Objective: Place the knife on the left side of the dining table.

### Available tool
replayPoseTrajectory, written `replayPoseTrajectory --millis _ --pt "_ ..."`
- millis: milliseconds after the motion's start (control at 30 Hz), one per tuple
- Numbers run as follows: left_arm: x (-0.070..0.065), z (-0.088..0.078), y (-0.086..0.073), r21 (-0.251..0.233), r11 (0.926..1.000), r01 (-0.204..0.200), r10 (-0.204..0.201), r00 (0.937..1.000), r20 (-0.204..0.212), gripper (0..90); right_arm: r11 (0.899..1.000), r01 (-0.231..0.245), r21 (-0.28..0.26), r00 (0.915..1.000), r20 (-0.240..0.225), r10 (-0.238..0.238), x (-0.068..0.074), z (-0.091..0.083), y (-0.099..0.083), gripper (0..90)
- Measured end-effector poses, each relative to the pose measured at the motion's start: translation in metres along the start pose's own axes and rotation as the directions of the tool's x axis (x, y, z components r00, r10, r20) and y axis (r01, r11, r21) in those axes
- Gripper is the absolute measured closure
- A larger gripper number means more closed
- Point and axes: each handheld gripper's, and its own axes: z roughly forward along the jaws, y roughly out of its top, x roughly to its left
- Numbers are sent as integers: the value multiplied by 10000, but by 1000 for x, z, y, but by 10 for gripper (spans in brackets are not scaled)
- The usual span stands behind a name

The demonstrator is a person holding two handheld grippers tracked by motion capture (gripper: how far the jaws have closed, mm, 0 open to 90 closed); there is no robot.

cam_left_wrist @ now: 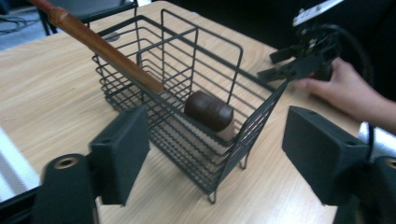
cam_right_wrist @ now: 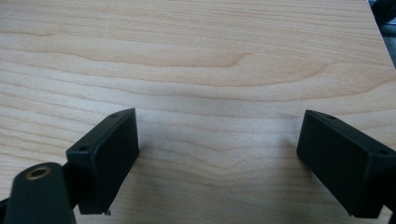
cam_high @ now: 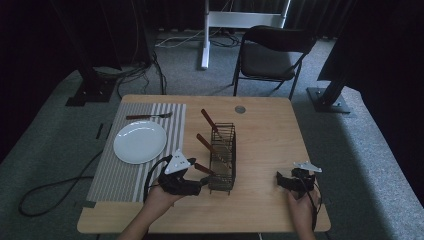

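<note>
A black wire basket (cam_high: pixel 222 188) stands mid-table with three wooden-handled utensils leaning out of it to the left. The lowest handle (cam_high: pixel 204 169) points at my left gripper (cam_high: pixel 202 183), which sits just left of the basket's near end. In the left gripper view the jaws stand open around the basket's (cam_left_wrist: pixel 259 120) near corner without touching it. The handle's dark rounded end (cam_left_wrist: pixel 208 111) faces the left gripper (cam_left_wrist: pixel 217 140), and another handle (cam_left_wrist: pixel 102 46) crosses above. My right gripper (cam_right_wrist: pixel 217 140) rests open on bare wood at the table's front right (cam_high: pixel 280 180).
A white plate (cam_high: pixel 140 141) lies on a striped placemat (cam_high: pixel 120 175) at the left, with a fork (cam_high: pixel 149 116) beyond it. A small round disc (cam_high: pixel 240 109) sits near the far edge. A folding chair (cam_high: pixel 272 52) stands behind the table.
</note>
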Motion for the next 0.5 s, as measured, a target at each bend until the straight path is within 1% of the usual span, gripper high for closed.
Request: replayPoseTrajectory --millis 33,67,100,133,167,200,267,300,333,367,400,433,467,500 --pt "0 0 0 0 10000 0 0 10000 0 280 10000 -1 2 10000 0 1 0 0 0 120" --pt "1 -1 1 -169 9996 242 -242 9997 23 340 10000 2 -2 10000 2 -2 0 0 0 121" --pt "1 -1 1 -169 9996 242 -242 9997 23 382 10000 -1 0 10000 1 1 0 0 0 121" --pt "1 -2 1 -251 9989 383 -385 9992 -46 413 10000 -1 -3 10000 0 1 0 0 0 121" --pt "2 -4 0 -269 9988 415 -415 9991 19 438 10000 0 -2 10000 2 0 0 0 0 121" --pt "1 -4 0 -264 9988 407 -407 9992 -19 468 10000 -1 -3 10000 0 1 0 0 0 121" --pt "1 -5 0 -265 9988 416 -418 9991 -62 472 10000 1 -2 10000 1 -1 0 0 0 121" --pt "2 -5 -1 -276 9984 502 -501 9987 40 493 10000 0 -4 10000 1 0 0 0 0 121" --pt "3 -5 -1 -275 9980 574 -574 9984 22 514 10000 -1 -3 10000 0 1 0 0 0 121" --pt "4 -6 -1 -251 9979 601 -602 9982 -30 515 10000 -1 -2 10000 3 1 0 0 0 121" --pt "4 -6 -1 -262 9977 622 -621 9981 50 524 10000 -2 -3 10000 1 2 0 0 0 121" --pt "4 -5 -1 -292 9972 695 -692 9975 115 561 10000 -1 -2 10000 3 1 0 0 0 121" --pt "5 -5 -1 -286 9966 776 -772 9969 149 562 10000 -2 -3 10000 4 2 0 0 0 121" --pt "5 -5 -1 -305 9963 802 -795 9965 252 597 10000 -3 -4 10000 1 3 0 0 0 121"
